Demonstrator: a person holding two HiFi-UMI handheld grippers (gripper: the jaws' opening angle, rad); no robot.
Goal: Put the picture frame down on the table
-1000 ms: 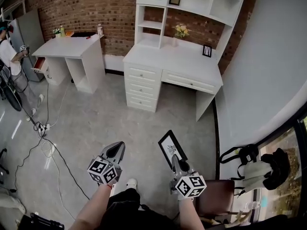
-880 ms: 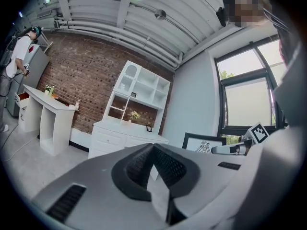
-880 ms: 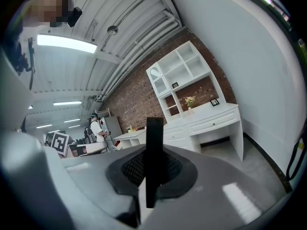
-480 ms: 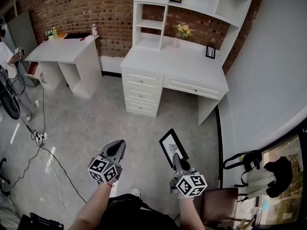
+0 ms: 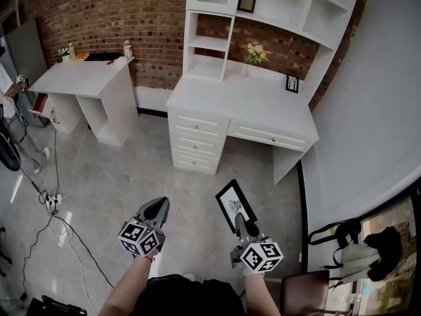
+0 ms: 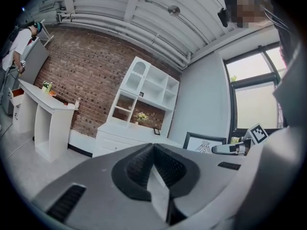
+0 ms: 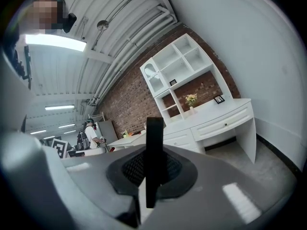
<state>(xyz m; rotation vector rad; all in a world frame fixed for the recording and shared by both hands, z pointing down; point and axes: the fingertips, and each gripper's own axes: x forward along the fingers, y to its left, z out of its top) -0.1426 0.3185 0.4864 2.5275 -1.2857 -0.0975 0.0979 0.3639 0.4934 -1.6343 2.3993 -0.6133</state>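
Observation:
A black picture frame (image 5: 233, 203) with a white print is held in the air over the floor, with my right gripper (image 5: 242, 223) shut on its lower edge. The right gripper view shows the frame (image 7: 154, 157) edge-on, standing up between the jaws. My left gripper (image 5: 155, 211) is shut with nothing in it, to the left of the frame, and from its own view the frame (image 6: 205, 143) appears at the right. The white desk (image 5: 243, 103) with drawers stands ahead against the brick wall.
On the desk are a flower vase (image 5: 252, 51) and a small frame (image 5: 292, 83); another frame (image 5: 247, 1) sits in the shelf unit above. A second white table (image 5: 84, 71) stands at left. Cables (image 5: 56, 203) lie on the floor. A brown chair (image 5: 302, 291) and bags (image 5: 342, 242) are at right.
The view has moved closer to the desk and shifted slightly. Both grippers keep their places in view, the frame still held in the right one.

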